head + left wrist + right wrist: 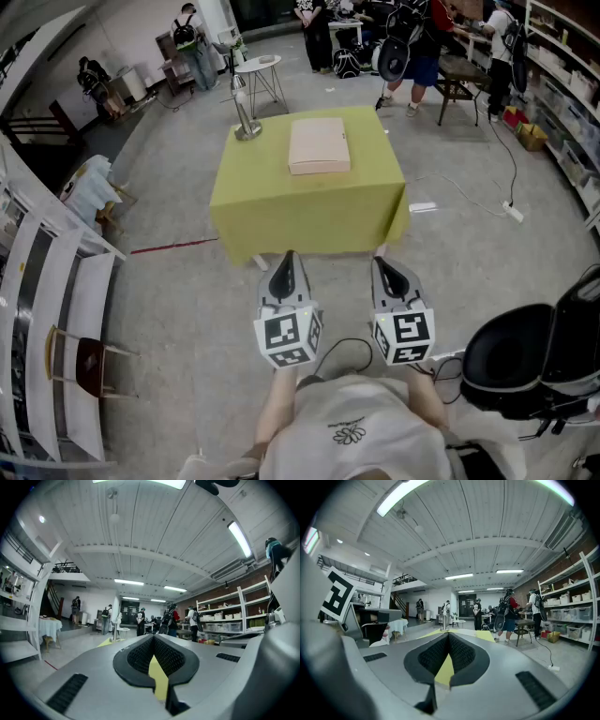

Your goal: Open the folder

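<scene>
A beige folder (319, 144) lies shut and flat on a table with a yellow-green cloth (281, 202). My left gripper (286, 258) and right gripper (386, 263) are held level, side by side, just short of the table's near edge, well away from the folder. Both are shut with nothing between the jaws. In the left gripper view the gripper (153, 638) has its tips together, with only the yellow cloth (158, 677) showing behind them. The right gripper view shows the same for that gripper (448, 636). The folder does not show in either gripper view.
A metal lamp stand (246, 122) rises at the table's far left corner. A small round white table (258, 66) stands behind. A black chair (525, 361) is close at my right, white shelving (47, 309) at my left. People stand at the back (314, 28).
</scene>
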The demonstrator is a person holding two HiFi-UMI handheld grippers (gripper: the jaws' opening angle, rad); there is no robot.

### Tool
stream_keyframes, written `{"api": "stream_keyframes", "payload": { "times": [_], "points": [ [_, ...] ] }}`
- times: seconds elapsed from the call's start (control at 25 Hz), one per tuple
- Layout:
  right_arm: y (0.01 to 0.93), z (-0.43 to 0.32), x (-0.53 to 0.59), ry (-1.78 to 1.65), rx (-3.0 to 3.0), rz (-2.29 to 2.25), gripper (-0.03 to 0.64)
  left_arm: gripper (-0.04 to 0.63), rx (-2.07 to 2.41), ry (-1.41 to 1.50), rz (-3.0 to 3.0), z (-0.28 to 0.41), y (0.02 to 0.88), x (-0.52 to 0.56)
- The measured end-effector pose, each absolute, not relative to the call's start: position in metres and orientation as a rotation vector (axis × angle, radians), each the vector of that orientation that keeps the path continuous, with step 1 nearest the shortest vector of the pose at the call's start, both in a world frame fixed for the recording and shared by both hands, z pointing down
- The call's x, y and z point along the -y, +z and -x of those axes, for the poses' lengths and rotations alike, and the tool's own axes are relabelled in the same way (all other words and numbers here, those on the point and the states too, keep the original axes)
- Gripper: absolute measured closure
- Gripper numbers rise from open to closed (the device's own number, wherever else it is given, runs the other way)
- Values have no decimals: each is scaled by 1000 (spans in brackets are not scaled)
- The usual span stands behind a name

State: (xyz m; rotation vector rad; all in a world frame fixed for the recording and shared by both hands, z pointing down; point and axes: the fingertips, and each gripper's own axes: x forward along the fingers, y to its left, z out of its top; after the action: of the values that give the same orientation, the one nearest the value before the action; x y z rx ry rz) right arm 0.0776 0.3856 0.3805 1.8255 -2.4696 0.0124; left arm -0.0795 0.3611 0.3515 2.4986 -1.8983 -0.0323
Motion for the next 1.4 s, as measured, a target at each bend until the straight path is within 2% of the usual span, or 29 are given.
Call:
{"api": "stream_keyframes", "payload": {
  "times": [0.92,1.2,1.4],
  "points": [
    [399,-87,-355,255,2529,-1837,606,581,1810,-68,-2486,81,366,-332],
    [377,-69,-298,93,2557,-1794,606,581,1744,-123,-2515,73,363,-257],
    [377,-73,-233,116,2531,-1856,606,581,1654,-113,-2589,58,360,-187]
  ]
}}
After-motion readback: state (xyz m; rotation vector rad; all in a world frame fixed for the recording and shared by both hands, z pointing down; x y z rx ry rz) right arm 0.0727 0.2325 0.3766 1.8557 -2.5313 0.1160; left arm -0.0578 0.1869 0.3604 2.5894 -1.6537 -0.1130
